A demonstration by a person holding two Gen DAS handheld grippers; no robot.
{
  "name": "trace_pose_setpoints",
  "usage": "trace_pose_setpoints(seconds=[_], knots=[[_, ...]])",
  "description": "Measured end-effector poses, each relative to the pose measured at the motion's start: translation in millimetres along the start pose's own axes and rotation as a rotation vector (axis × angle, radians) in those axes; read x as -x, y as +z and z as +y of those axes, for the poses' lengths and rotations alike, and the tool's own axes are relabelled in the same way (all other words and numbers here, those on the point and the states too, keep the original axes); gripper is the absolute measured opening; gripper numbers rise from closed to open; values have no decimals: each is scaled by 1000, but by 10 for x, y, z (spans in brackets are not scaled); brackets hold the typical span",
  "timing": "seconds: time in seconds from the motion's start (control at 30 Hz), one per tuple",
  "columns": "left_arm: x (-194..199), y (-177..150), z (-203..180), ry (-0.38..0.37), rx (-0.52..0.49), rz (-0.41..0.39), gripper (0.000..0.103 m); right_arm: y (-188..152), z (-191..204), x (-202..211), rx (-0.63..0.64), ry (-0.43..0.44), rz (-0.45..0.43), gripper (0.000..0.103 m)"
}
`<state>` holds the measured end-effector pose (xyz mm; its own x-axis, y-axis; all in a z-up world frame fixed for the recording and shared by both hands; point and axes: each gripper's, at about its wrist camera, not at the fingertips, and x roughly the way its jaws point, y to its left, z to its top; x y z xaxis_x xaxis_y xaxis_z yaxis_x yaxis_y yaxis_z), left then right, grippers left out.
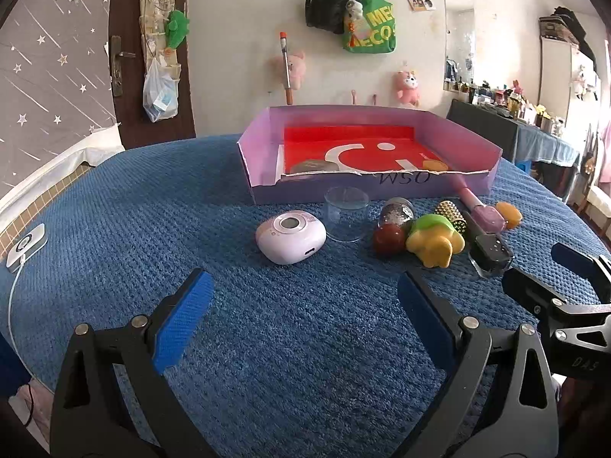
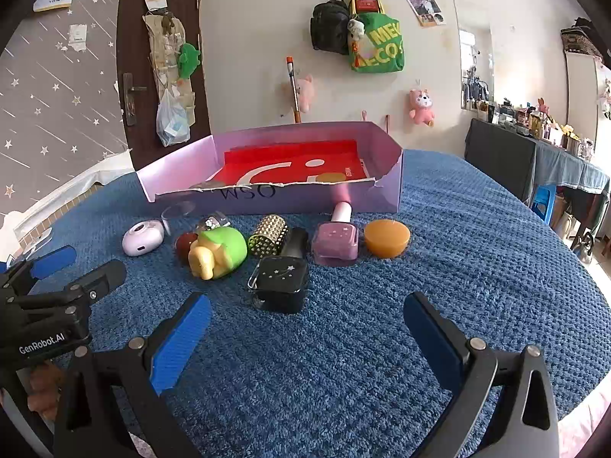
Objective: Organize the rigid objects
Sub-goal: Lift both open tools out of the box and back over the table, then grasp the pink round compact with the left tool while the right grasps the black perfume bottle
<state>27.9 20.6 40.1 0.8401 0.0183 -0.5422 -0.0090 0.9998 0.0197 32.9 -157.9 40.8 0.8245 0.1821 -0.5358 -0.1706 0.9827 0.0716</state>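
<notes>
Both grippers spread wide, holding nothing — left gripper (image 1: 301, 316), right gripper (image 2: 307, 337). Items sit in a tight row along the box's (image 2: 393, 187) front wall, black bottle (image 2: 280, 286) nearest me. Risk: my wide jaws clip the toy (image 2: 219, 250) beside it — packed too close.

Blue blanket (image 2: 458, 267) carries lilac box (image 2: 267, 194), toy row, white device (image 1: 26, 246).

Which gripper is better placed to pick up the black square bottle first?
Right. The black square bottle lies almost straight ahead of the open right gripper, just beyond its fingertips. From the left gripper, also open, it sits far off to the right edge.
</notes>
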Motion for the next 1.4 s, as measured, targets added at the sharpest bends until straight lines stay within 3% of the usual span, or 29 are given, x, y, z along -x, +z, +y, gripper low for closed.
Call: trace_pose_setpoints(seconds=[0.5, 0.7, 0.87, 1.27, 1.4], knots=[[-267, 306, 137, 15, -1, 79, 99, 183, 1, -180, 6, -15, 43, 103], [-432, 453, 225, -14, -26, 130, 98, 296, -15, -328, 7, 0, 108, 103], [-529, 539, 262, -37, -67, 158, 98, 353, -7, -452, 16, -1, 158, 95], [-797, 584, 339, -171, -109, 276, 72, 351, -5, -574, 4, 0, 223, 76], [-861, 543, 310, -204, -123, 304, 55, 345, 52, -578, 31, 7, 222, 69]])
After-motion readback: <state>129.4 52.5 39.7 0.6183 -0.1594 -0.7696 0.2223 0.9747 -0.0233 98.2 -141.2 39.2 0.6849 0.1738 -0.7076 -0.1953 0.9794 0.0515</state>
